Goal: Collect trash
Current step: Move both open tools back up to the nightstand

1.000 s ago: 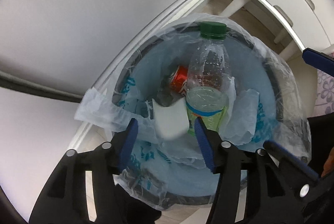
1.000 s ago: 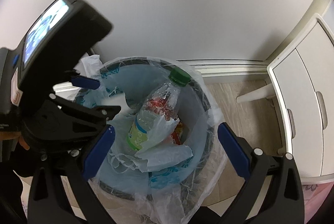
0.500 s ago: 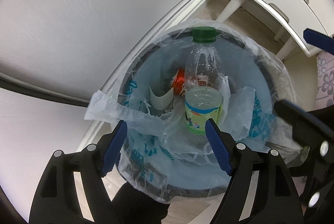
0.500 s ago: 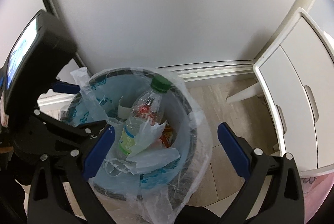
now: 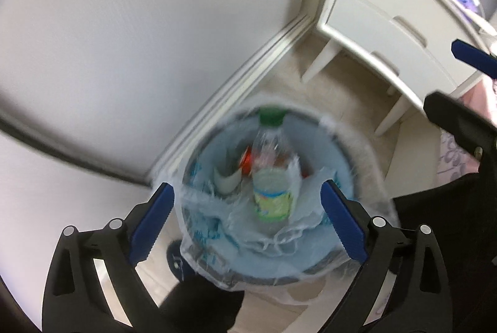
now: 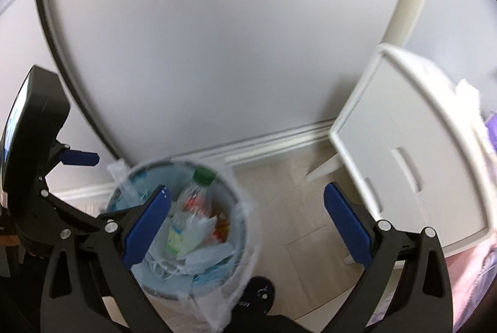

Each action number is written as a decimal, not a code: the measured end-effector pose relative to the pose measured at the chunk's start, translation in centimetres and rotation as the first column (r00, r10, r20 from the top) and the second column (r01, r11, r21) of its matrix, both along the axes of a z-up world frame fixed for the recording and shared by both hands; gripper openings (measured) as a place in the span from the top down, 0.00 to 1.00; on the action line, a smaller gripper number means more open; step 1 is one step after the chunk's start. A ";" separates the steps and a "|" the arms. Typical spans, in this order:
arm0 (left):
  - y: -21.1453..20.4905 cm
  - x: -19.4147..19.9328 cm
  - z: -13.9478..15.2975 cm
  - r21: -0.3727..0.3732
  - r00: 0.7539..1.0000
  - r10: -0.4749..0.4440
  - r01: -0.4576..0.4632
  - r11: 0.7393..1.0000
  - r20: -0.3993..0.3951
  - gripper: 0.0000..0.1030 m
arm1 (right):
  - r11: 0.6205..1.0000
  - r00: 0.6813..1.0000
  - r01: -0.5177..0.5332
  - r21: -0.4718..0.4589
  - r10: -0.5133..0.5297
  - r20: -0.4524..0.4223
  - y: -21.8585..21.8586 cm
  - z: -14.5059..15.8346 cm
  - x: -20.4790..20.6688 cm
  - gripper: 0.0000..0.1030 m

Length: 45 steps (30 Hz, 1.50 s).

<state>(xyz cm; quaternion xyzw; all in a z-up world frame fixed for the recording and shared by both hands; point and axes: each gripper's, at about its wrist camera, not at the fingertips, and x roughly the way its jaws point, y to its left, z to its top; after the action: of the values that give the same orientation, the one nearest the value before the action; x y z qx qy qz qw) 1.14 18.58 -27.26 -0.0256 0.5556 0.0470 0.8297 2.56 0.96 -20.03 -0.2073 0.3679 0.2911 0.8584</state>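
Observation:
A round trash bin (image 5: 348, 156) lined with a clear plastic bag stands on the floor by the wall. Inside lie a clear plastic bottle (image 5: 271, 174) with a green cap, a red can (image 5: 247, 159), a white paper cup (image 5: 228, 181) and crumpled plastic. The bin also shows in the right wrist view (image 6: 240, 243), with the bottle (image 6: 186, 215) in it. My left gripper (image 5: 247, 222) is open and empty, high above the bin. My right gripper (image 6: 247, 229) is open and empty, above the bin's right side. The left gripper's body shows at the left of the right wrist view.
A white cabinet (image 5: 382, 22) with drawers on legs stands right of the bin, also in the right wrist view (image 6: 413, 165). A white wall with baseboard (image 6: 279, 143) runs behind. Pale wood floor (image 6: 289, 193) lies between bin and cabinet. Pink flowered fabric (image 5: 450, 156) is at far right.
The left gripper opened and let go of the white paper cup, which now lies in the bin. Both grippers have risen away from the bin.

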 end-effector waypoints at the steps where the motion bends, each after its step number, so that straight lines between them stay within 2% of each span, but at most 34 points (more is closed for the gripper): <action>1: -0.6 0.5 0.9 0.010 1.000 -0.017 0.017 1.000 0.016 0.10 | 1.000 1.000 0.014 0.008 -0.014 0.013 -0.6 1.0 0.4 0.07; 5: -3.3 2.3 4.7 0.048 0.991 -0.101 0.096 0.994 0.092 0.07 | 0.997 0.997 0.064 0.041 -0.066 0.052 -3.0 4.4 1.6 0.07; 10: -6.4 4.7 9.2 0.110 0.966 -0.178 0.159 0.981 0.186 0.06 | 0.990 0.987 0.120 0.075 -0.127 0.097 -6.1 8.0 3.0 0.07; 16: -9.7 7.8 14.1 0.121 0.929 -0.241 0.215 0.969 0.280 0.06 | 0.976 0.971 0.184 0.119 -0.199 0.134 -9.3 10.7 4.5 0.07; 19: -11.3 9.1 15.4 0.134 0.915 -0.265 0.234 0.963 0.303 0.06 | 0.967 0.961 0.215 0.135 -0.234 0.150 -10.7 11.5 5.3 0.07; 30: -15.9 13.9 17.4 0.180 0.873 -0.368 0.325 0.928 0.320 0.06 | 0.939 0.922 0.305 0.157 -0.332 0.197 -15.6 14.2 9.0 0.07; 39: -19.9 18.2 17.6 0.170 0.846 -0.421 0.386 0.907 0.325 0.06 | 0.901 0.885 0.391 0.190 -0.424 0.193 -20.3 15.7 12.5 0.07; 45: -22.5 21.3 17.9 0.168 0.834 -0.443 0.410 0.896 0.328 0.06 | 0.890 0.876 0.411 0.199 -0.446 0.183 -22.6 16.0 14.8 0.07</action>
<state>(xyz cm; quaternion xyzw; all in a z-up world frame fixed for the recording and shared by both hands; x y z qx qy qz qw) 22.45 -3.91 -9.40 0.1287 0.3838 -0.1195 0.9066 17.40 -21.66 -4.03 -0.0849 0.2820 0.0958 0.9508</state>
